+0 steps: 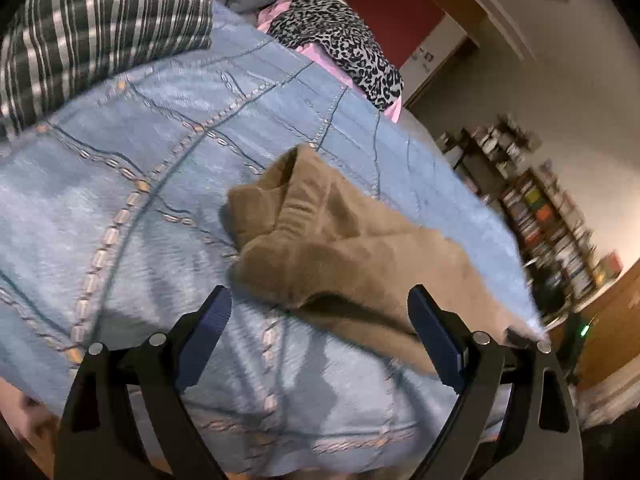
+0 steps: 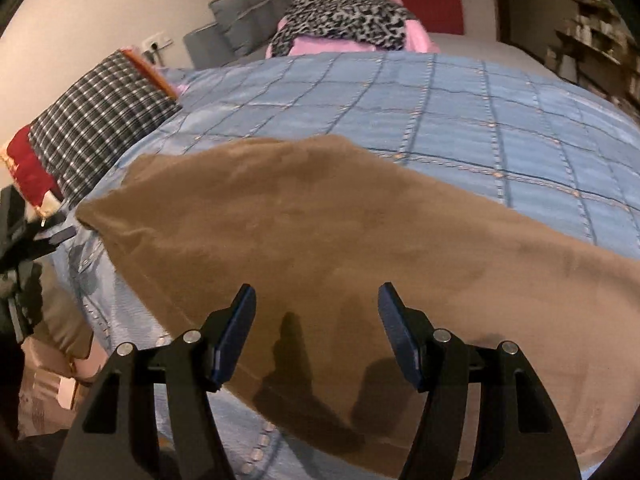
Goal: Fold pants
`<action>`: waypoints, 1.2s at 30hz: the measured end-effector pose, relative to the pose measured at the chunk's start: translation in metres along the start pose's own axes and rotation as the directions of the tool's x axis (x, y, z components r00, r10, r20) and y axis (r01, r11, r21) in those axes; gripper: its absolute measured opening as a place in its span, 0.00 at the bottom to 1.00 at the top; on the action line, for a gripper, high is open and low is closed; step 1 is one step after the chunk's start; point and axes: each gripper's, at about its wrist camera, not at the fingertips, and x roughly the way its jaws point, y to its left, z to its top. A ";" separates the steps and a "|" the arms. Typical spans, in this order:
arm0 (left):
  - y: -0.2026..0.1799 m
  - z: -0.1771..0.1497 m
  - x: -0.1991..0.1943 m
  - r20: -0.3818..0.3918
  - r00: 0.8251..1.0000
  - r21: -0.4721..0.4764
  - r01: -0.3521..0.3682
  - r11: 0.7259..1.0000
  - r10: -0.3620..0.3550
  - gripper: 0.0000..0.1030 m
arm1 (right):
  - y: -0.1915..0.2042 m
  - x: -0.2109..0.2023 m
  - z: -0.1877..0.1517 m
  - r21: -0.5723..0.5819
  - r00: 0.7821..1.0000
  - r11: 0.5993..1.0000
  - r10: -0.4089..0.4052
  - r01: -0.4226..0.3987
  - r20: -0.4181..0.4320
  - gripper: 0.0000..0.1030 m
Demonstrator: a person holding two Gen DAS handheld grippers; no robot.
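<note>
Brown pants (image 2: 320, 216) lie flat across a light blue quilted blanket (image 2: 460, 112) on a bed. In the left wrist view the waistband end of the pants (image 1: 320, 240) is rumpled and lies just ahead of my left gripper (image 1: 320, 308), which is open and empty above the blanket (image 1: 120, 160). My right gripper (image 2: 316, 304) is open and empty, hovering over the middle of the pants near their front edge. The left gripper also shows at the left edge of the right wrist view (image 2: 36, 232), next to the pants' end.
A plaid pillow (image 2: 100, 128) lies at the bed's left. A leopard-print cloth (image 2: 344, 20) on pink fabric and grey cushions (image 2: 248, 20) sit at the far end. Bookshelves (image 1: 540, 208) stand to the right, beyond the bed's edge.
</note>
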 end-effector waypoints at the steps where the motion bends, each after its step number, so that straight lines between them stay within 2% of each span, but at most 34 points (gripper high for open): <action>1: -0.001 0.002 0.004 -0.008 1.000 -0.011 0.008 1.000 -0.008 0.88 | 0.006 0.001 -0.001 -0.020 1.000 1.000 0.009 -0.010 -0.006 0.62; 5: -0.003 0.005 0.020 -0.043 0.997 -0.083 0.065 0.994 -0.068 0.88 | 0.026 0.008 0.001 -0.064 0.999 0.997 0.051 -0.052 -0.019 0.62; 9: 0.004 0.006 0.025 -0.030 0.993 -0.160 0.111 0.981 -0.117 0.90 | 0.042 0.017 0.003 -0.092 0.995 0.992 0.088 -0.091 -0.036 0.62; 17: 0.007 0.012 0.024 -0.031 0.990 -0.237 0.129 0.963 -0.140 0.91 | 0.088 0.036 0.002 -0.224 0.984 0.960 0.150 -0.167 -0.091 0.62; 21: 0.012 0.008 0.026 -0.037 0.982 -0.320 0.166 0.933 -0.187 0.92 | 0.100 0.047 -0.001 -0.278 0.985 0.947 0.136 -0.161 -0.105 0.62; 25: 0.017 -0.003 0.036 -0.047 0.967 -0.418 0.209 0.884 -0.251 0.93 | 0.105 0.059 -0.003 -0.317 0.992 0.942 0.077 -0.105 -0.102 0.62; 27: 0.017 -0.004 0.044 -0.059 0.970 -0.432 0.188 0.882 -0.236 0.93 | 0.104 0.063 -0.003 -0.315 0.993 0.945 0.059 -0.090 -0.104 0.51; 29: 0.017 -0.003 0.049 -0.053 0.975 -0.443 0.171 0.880 -0.216 0.91 | 0.101 0.065 -0.001 -0.300 0.993 0.951 0.049 -0.079 -0.105 0.34; 30: 0.018 -0.002 0.050 -0.037 0.979 -0.455 0.163 0.875 -0.202 0.86 | 0.099 0.064 0.000 -0.292 0.994 0.953 0.051 -0.078 -0.101 0.29; 31: 0.019 -0.001 0.050 -0.024 0.981 -0.462 0.159 0.873 -0.191 0.81 | 0.097 0.063 0.001 -0.284 0.994 0.956 0.050 -0.076 -0.098 0.20; 32: 0.019 0.001 0.050 -0.018 0.984 -0.466 0.149 0.872 -0.178 0.70 | 0.094 0.061 0.002 -0.276 0.994 0.958 0.057 -0.081 -0.096 0.13; 33: 0.018 0.004 0.049 -0.017 0.986 -0.462 0.138 0.876 -0.164 0.56 | 0.093 0.060 0.003 -0.271 0.993 0.959 0.063 -0.087 -0.095 0.11; 34: 0.018 0.006 0.048 -0.017 0.989 -0.455 0.124 0.882 -0.147 0.49 | 0.092 0.059 0.003 -0.266 0.993 0.959 0.069 -0.092 -0.095 0.08; 35: 0.016 0.010 0.046 -0.009 0.992 -0.444 0.107 0.890 -0.124 0.34 | 0.093 0.058 0.003 -0.266 0.993 0.959 0.072 -0.094 -0.092 0.08; 36: 0.014 0.013 0.044 -0.004 0.994 -0.431 0.098 0.897 -0.111 0.25 | 0.094 0.056 0.003 -0.266 0.993 0.959 0.075 -0.097 -0.089 0.08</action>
